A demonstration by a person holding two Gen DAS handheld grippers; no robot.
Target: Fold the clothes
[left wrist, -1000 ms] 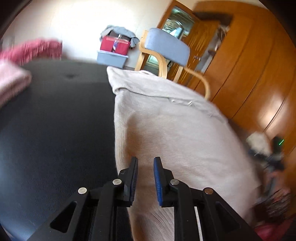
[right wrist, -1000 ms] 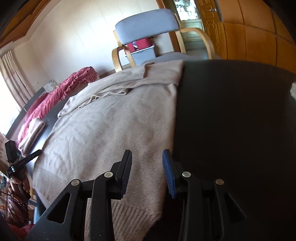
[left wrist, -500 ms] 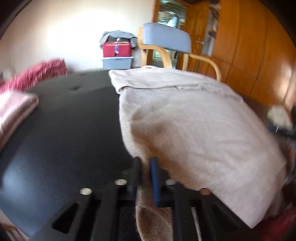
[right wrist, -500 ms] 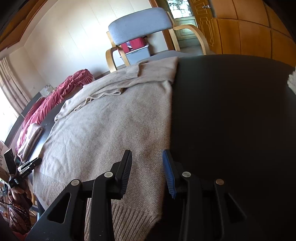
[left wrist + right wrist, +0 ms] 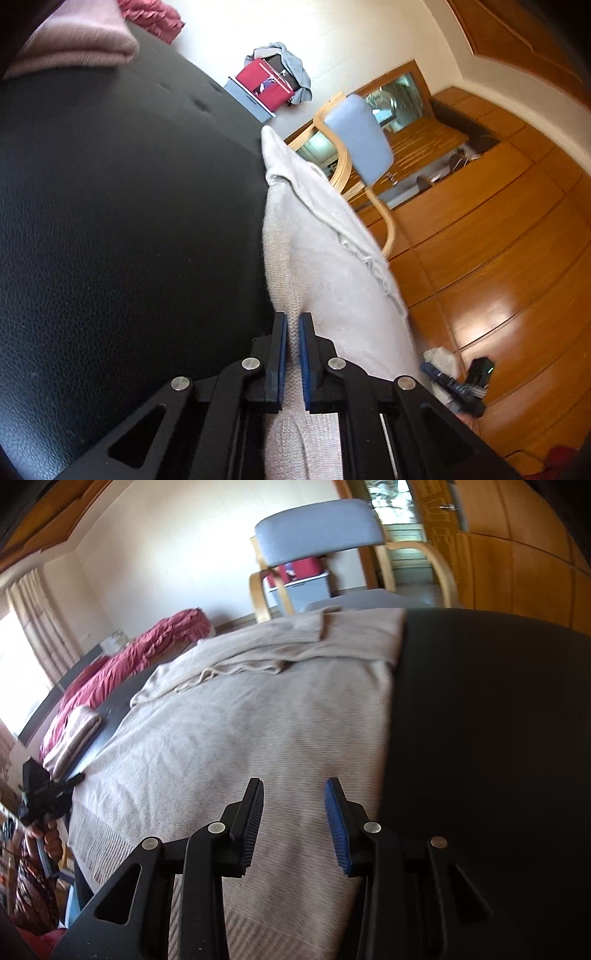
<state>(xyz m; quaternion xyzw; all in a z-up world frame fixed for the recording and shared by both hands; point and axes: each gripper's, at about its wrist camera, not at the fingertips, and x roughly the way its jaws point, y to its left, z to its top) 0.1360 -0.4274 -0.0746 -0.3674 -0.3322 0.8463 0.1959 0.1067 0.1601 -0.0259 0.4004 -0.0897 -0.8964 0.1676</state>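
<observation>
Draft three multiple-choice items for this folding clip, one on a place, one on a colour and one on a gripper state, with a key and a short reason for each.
1. Where does the beige sweater lie?
A. on the black surface
B. over the chair's back
C. on the wooden floor

2. What colour is the back of the chair?
A. red
B. grey-blue
C. green

3. How do the two grippers stand?
A. both wide open
B. left gripper closed on the sweater's edge, right gripper open over the sweater
C. right closed on the sweater, left open

Key:
1 A, the knit is spread across the dark leather-like top.
2 B, the padded back is grey-blue on a pale wooden frame.
3 B, in the left wrist view fabric is pinched between the blue pads; in the right wrist view the jaws stand apart with nothing between them.
</observation>
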